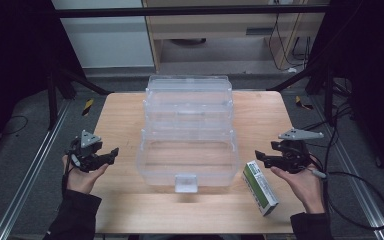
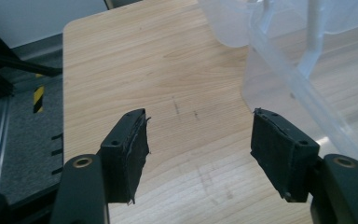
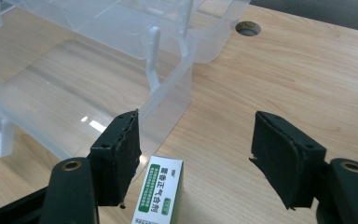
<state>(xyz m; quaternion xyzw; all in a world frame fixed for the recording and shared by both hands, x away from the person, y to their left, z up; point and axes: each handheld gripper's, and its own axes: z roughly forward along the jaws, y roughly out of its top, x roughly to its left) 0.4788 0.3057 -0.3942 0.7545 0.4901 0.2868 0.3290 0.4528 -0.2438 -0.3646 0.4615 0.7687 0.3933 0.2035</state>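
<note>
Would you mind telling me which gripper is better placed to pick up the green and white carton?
Right: the right gripper hangs open beside the green and white carton.

The green-and-white box (image 3: 158, 191) was cut off by the bottom edge of the right gripper view, its print too small to read. The clear plastic container (image 2: 298, 70) ran past the left gripper view's top and right edges.
</note>
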